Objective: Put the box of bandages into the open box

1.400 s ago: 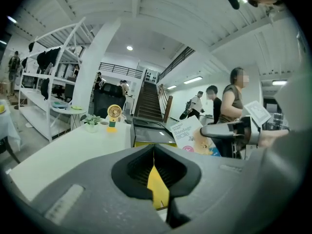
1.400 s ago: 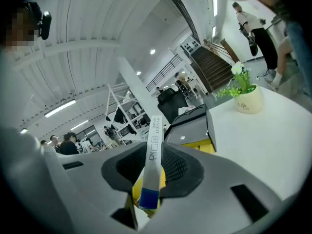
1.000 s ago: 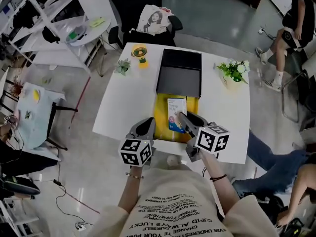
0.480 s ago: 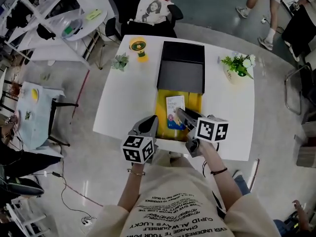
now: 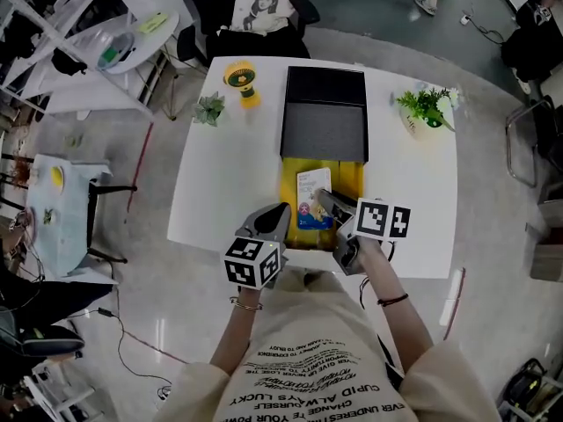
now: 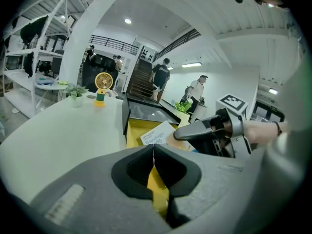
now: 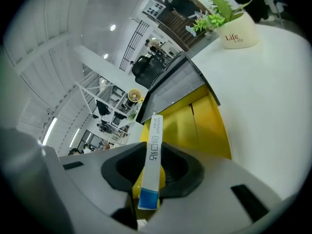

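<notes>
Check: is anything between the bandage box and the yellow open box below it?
Nothing visible. The right gripper holds the bandage box over the yellow floor of the open box; the shut left gripper sits beside its near-left corner.

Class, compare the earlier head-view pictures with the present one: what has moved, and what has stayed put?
The left gripper, shut and empty, drifted right, closer to the yellow open box. The right gripper edged slightly forward over it. Nothing was taken or let go: the right gripper stays clamped on the box of bandages.
</notes>
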### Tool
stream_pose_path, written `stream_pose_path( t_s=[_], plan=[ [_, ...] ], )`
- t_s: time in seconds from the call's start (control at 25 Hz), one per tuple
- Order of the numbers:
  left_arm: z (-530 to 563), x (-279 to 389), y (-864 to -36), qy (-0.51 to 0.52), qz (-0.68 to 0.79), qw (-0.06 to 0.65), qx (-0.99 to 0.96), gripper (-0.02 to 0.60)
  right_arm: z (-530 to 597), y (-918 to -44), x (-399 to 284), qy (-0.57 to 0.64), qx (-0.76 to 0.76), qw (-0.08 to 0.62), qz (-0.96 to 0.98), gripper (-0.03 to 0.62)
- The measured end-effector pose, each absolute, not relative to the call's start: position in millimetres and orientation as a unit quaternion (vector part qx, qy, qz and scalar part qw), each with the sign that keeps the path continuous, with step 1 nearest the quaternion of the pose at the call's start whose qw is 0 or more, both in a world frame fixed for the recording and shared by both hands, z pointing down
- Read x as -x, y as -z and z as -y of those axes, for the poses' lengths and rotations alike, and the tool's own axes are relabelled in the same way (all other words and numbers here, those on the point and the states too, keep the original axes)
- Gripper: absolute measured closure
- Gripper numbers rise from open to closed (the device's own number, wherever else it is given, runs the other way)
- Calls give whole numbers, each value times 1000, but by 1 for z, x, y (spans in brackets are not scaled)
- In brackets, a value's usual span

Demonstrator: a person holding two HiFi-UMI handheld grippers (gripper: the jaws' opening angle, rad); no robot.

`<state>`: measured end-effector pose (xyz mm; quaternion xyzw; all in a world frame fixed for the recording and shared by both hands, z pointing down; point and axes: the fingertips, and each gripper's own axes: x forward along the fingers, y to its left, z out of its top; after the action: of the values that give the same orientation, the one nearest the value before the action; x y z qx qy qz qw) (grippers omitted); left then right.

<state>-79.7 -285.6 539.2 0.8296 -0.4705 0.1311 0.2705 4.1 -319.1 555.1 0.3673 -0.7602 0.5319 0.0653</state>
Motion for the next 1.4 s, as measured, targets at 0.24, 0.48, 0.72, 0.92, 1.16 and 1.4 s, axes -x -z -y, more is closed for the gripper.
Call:
stream_pose_path(
  t_s=[0.24,0.48,0.72,0.92,1.16,1.4],
  plan=[
    [288,71,-542,-138,451,270,-839,558,319,-564,-7,-544,-375,90,745,502],
    [293,69,-543,-146,446,269,-841,558,316,-574,-10,-547,-385,125,733,500],
    [297,68,-538,-145,447,260,-844,558,316,-578,-9,-538,-396,149,729,488],
    [297,66,-538,-149,446,255,-845,558,315,-583,-5,-522,-395,182,734,485],
    [297,67,-537,-150,450,251,-844,558,313,-590,-2,-492,-401,213,742,448],
    [297,68,-537,-152,452,250,-843,558,312,-593,4,-473,-405,235,746,385]
  ],
)
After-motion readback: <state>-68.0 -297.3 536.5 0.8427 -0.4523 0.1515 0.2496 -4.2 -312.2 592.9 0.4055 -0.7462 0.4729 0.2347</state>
